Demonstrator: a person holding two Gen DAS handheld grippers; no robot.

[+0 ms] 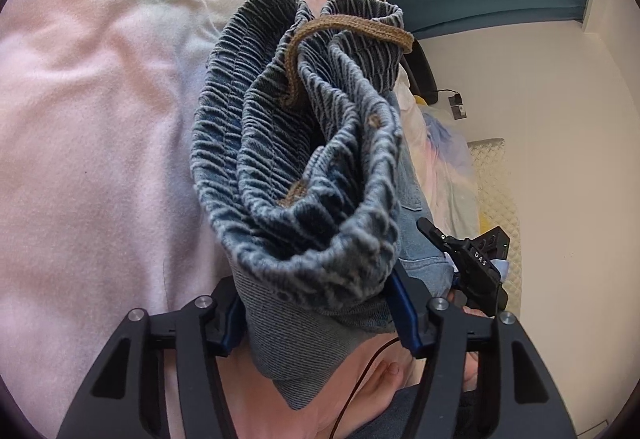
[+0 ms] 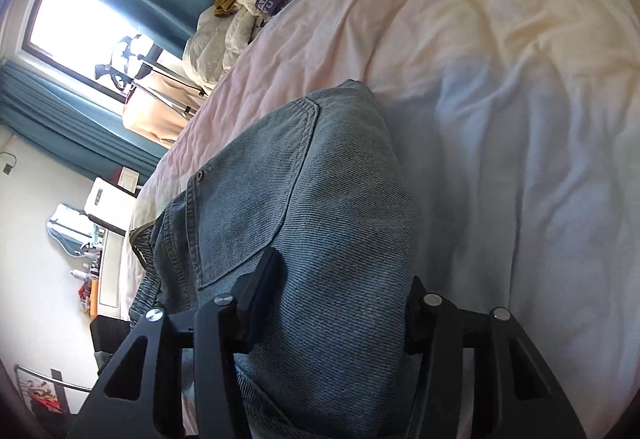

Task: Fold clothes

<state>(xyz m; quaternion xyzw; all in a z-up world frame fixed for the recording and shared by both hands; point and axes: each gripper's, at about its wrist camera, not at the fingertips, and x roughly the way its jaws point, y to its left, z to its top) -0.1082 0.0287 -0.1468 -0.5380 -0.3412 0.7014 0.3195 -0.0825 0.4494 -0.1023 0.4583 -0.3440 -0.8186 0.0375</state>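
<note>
Your bed (image 2: 500,87) fills most of both views, covered by a wrinkled pale sheet that shades from pink to cream and faint blue. In the right wrist view the denim garment (image 2: 320,199) lies on it at centre frame, a stitched pocket facing up. At the top of that view, left of centre, a heap of cream clothes (image 2: 256,11) with a mustard piece and a purple label sits at the far edge of your bed.

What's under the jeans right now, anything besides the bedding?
Only the pink blanket shows under and around the denim jeans, which both the left gripper and right gripper hold bunched. Whatever lies directly beneath the fabric is covered.
</note>
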